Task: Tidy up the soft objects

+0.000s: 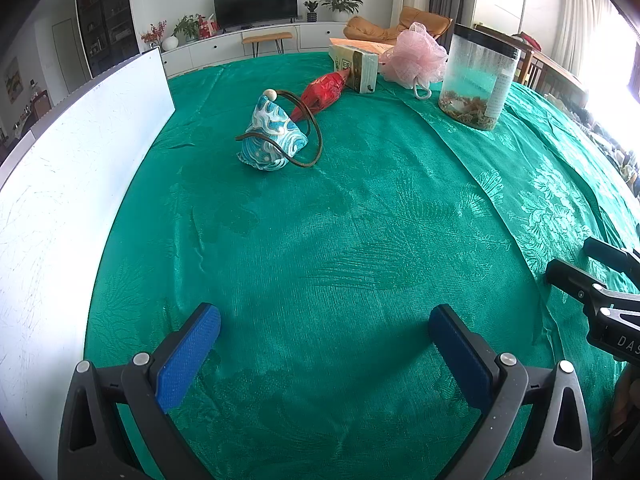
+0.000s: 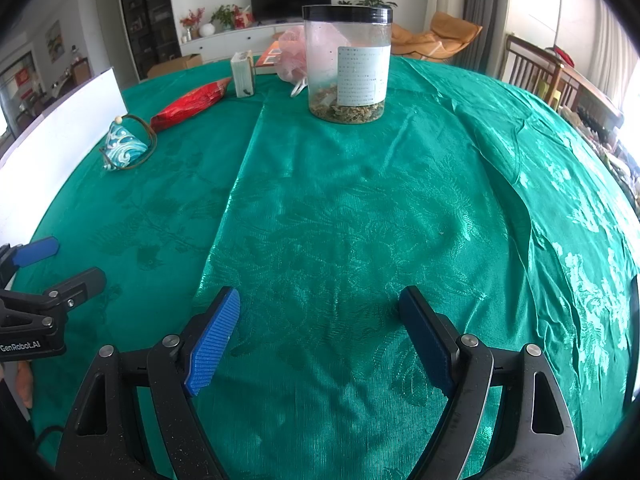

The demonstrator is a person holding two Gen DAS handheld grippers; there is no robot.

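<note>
A blue-and-white patterned cloth pouch [image 1: 272, 136] with a brown cord loop sits on the green tablecloth [image 1: 340, 240], well ahead of my left gripper [image 1: 324, 320], which is open and holds nothing. Behind the pouch lie a red packet [image 1: 322, 92], a pale tissue pack [image 1: 358, 67] and a pink mesh bath sponge [image 1: 414, 58]. My right gripper [image 2: 320, 316] is open over bare green tablecloth [image 2: 360, 220]. From it the pouch [image 2: 122, 148] and red packet [image 2: 190, 104] lie far left, the pink sponge [image 2: 292, 54] behind the jar.
A clear plastic jar [image 2: 346, 64] with a black lid and dried bits at the bottom stands ahead of the right gripper. A white board [image 1: 68, 184] lines the table's left side. The other gripper [image 1: 600, 292] shows at the right edge. Chairs and a sideboard stand beyond.
</note>
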